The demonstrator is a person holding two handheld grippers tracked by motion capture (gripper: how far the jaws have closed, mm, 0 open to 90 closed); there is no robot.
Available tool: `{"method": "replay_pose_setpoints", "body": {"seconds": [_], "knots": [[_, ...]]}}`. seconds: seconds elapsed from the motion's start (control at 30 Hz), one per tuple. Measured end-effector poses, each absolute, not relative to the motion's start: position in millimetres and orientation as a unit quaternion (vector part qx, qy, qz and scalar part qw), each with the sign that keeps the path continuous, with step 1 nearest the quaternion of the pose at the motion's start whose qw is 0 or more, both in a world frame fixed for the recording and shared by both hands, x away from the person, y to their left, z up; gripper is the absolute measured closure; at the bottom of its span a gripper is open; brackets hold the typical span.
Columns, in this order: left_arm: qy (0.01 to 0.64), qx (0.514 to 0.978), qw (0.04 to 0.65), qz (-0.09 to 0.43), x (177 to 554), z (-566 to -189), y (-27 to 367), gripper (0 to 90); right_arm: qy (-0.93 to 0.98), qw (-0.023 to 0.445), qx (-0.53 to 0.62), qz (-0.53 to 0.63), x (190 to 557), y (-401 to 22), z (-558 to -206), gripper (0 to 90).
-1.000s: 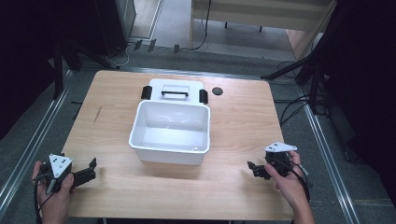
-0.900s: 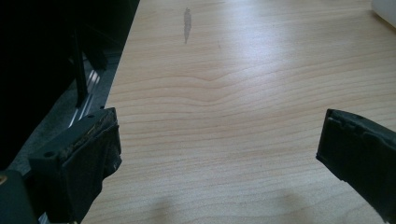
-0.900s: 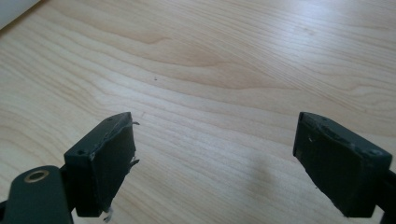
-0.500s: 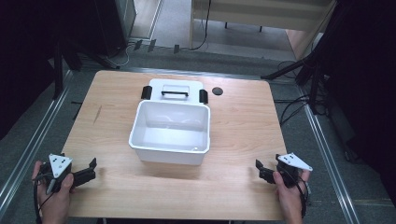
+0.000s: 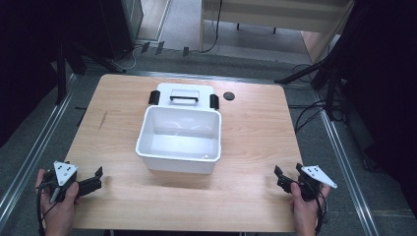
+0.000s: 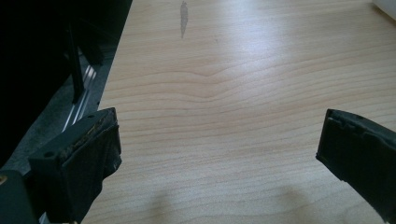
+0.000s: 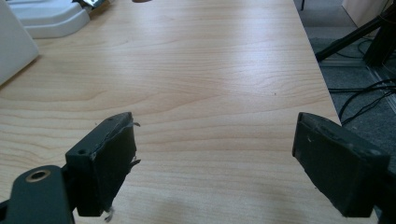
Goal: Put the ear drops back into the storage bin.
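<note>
A pale wooden bench [image 5: 246, 147] with fine, wavy grain carries a white plastic bin [image 5: 179, 139] near its middle. The bin is rectangular with rounded corners, smooth glossy walls and an open top; its slightly longer side runs across the bench. Just behind it, touching or nearly so, lies a flat white lid [image 5: 184, 95] with a black handle along its top and a black clip at each end. A small dark round disc [image 5: 228, 95] sits on the bench right of the lid. No writing can be read anywhere. The left gripper [image 5: 93, 179] rests at the near left corner, its rubbery black jaws spread wide apart over bare wood. The right gripper [image 5: 286, 175] sits at the near right corner, jaws likewise apart and empty.
</note>
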State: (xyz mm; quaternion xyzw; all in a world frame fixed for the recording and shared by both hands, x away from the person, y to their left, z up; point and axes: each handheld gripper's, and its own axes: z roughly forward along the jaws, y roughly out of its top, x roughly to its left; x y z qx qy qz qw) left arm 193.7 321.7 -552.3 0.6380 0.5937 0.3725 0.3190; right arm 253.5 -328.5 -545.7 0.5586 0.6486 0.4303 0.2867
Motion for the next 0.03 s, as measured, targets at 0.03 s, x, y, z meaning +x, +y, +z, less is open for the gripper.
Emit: {"method": "replay_pose_setpoints", "body": {"seconds": [0.03], "knots": [[0.593, 0.639, 0.319, 0.373, 193.9, -552.4, 321.5, 0.1, 0.649, 0.287, 0.559, 0.43, 253.5, -328.5, -545.7, 13.5]]}}
